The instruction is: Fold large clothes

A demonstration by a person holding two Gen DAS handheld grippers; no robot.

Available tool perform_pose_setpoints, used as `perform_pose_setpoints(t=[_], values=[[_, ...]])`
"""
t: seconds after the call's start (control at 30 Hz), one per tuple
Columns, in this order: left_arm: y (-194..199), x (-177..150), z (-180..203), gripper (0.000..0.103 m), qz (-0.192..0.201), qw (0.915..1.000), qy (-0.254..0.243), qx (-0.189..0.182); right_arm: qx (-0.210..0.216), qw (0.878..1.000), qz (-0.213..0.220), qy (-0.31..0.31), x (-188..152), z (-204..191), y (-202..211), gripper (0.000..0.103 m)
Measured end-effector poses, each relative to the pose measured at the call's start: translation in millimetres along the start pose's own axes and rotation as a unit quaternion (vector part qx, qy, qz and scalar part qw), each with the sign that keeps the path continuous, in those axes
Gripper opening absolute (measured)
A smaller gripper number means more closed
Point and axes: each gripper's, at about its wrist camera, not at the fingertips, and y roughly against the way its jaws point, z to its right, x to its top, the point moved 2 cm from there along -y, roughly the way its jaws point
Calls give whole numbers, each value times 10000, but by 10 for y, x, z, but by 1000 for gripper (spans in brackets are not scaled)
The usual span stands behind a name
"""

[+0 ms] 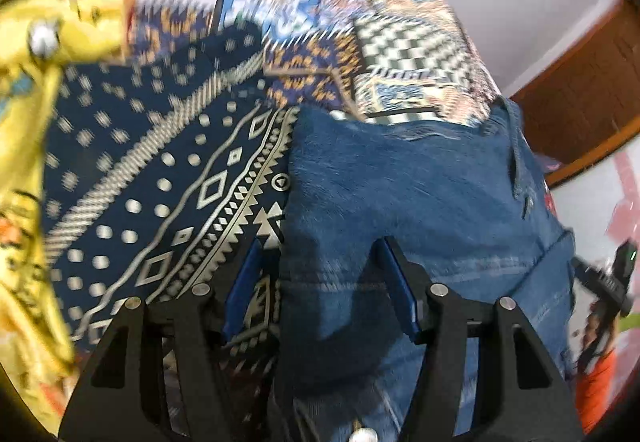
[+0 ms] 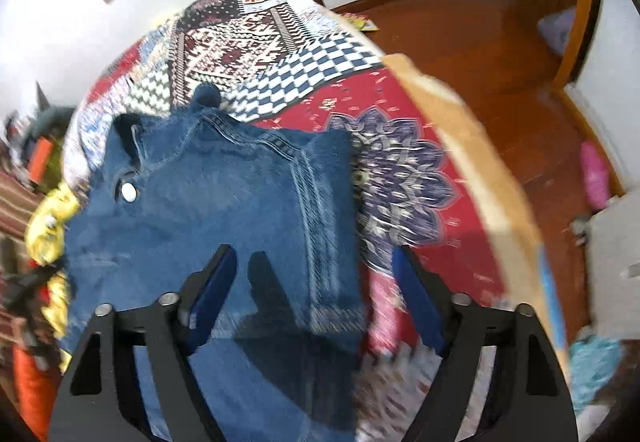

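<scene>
Lying folded on a patchwork bedspread (image 2: 280, 30), a denim jacket (image 2: 224, 194) runs lengthwise, collar pointing away from both wide-open claws, left gripper (image 1: 320, 262) and right gripper (image 2: 316, 274), poised above its near edge.

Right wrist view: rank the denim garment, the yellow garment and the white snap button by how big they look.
1. Denim garment, largest, though it lies nearest the camera.
2. Yellow garment, partly hidden at the left edge.
3. White snap button, smallest.
</scene>
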Motion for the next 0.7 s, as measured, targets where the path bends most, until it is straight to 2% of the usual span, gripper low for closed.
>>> perform_pose_setpoints(t=[0.07, 0.1, 0.13, 0.17, 0.2, 0.23, 0.27, 0.4, 0.5, 0.6, 0.63, 0.7], values=[[-74, 53, -62, 60, -10, 9994, 249, -256, 93, 9999, 22, -75, 30, 0, -76, 64], [-99, 75, -73, 60, -3, 9989, 299, -373, 109, 9999, 81, -77, 45, -15, -92, 58], [-116, 96, -67, 57, 30, 9986, 296, -440, 112, 9999, 100, -72, 59, -24, -100, 48], [-122, 114, -48, 52, 72, 9986, 271, -445, 142, 9998, 98, -95, 79, -31, -125, 43], [-123, 128, -35, 33, 114, 9986, 251, -454, 171, 9997, 67, -143, 97, -28, -154, 34], [-125, 144, -25, 19, 151, 9988, 281, -372, 143, 9998, 34, -163, 119, -29, -177, 24], [-112, 162, -16, 9, 181, 9987, 295, -370, 81, 9999, -14, -105, 135, -44, -199, 18], [139, 160, 146, 4, 709, 9974, -92, 112, -192, 9995, 99, 246, 172, -183, -100, 14], [433, 118, 353, 3, 1088, 9917, -505, 454, -227, 9977, 357, 539, 250, -354, 93, 14], [845, 120, 503, 1, 1653, 9792, -770, 893, -134, 9955, 591, 735, 359, -561, 251, 13], [974, 135, 514, 0, 1802, 9760, -789, 938, -133, 9935, 707, 887, 406, -686, 324, 13], [1239, 184, 512, 0, 2191, 9651, -853, 1157, -119, 9904, 858, 1075, 459, -850, 392, 13]])
